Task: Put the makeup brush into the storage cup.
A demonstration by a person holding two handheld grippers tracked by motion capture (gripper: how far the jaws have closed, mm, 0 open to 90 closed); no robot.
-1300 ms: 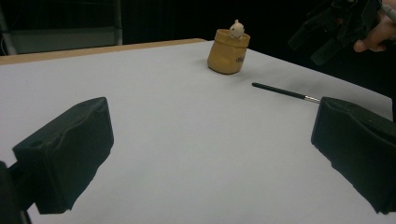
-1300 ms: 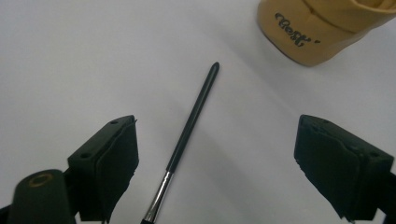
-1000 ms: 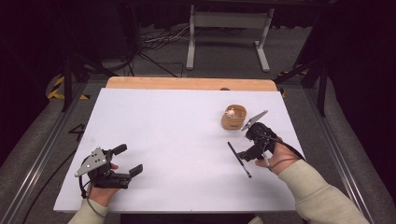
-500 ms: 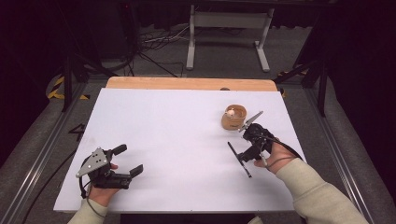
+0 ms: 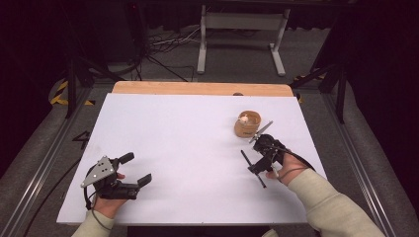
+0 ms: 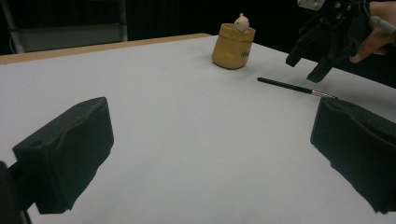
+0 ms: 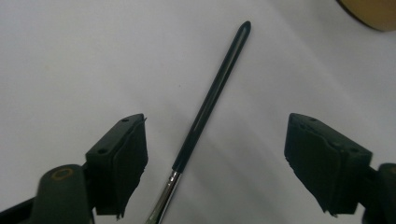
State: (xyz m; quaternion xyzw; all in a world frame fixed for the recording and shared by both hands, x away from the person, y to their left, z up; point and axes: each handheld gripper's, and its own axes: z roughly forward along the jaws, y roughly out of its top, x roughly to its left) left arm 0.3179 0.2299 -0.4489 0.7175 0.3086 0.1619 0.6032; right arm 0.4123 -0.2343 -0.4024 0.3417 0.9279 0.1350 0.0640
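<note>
cup (image 5: 246,124): 1 figurine (image 5: 242,118) inside | R claw (image 7: 215,158) wide, closing astride brush (image 7: 210,100) | L claw (image 6: 210,154) wide

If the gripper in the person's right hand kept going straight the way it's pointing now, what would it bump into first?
Probably the thin black paintbrush with a silver metal ferrule, lying flat on the white table. The right gripper points down at it with the brush between its open jaws, which have just been closing. How far above it hangs is unclear.
</note>
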